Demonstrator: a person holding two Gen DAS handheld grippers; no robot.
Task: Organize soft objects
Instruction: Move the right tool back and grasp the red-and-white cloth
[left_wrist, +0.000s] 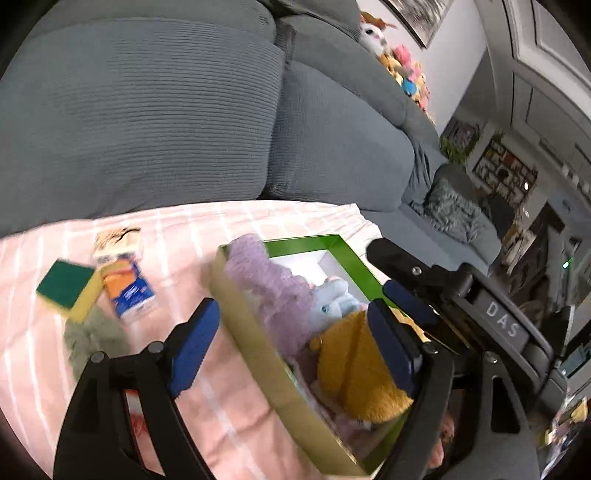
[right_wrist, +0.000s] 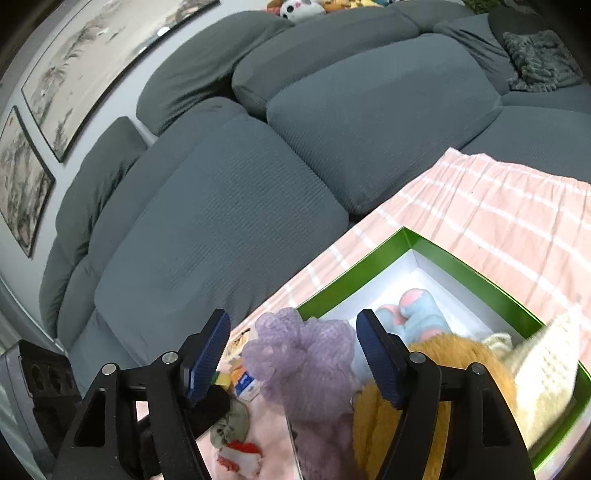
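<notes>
A green box with a white inside (left_wrist: 347, 254) (right_wrist: 461, 266) stands on a pink checked cloth (left_wrist: 166, 236). It holds a purple knitted cloth (left_wrist: 273, 288) (right_wrist: 306, 354) draped over its left wall, a light blue plush (left_wrist: 332, 302) (right_wrist: 421, 317), an orange-brown plush (left_wrist: 354, 362) (right_wrist: 443, 354) and a cream knit piece (right_wrist: 546, 354). My left gripper (left_wrist: 293, 347) is open, straddling the box's near wall without pressing on anything. My right gripper (right_wrist: 293, 356) is open above the purple cloth, its pads clear of it.
Left of the box lie a green and yellow sponge (left_wrist: 70, 288), a tissue packet (left_wrist: 127, 291), a small printed pack (left_wrist: 118, 240) and a grey-green rag (left_wrist: 92, 339). A grey sofa (left_wrist: 147, 110) runs behind, with plush toys (left_wrist: 402, 62) on its back.
</notes>
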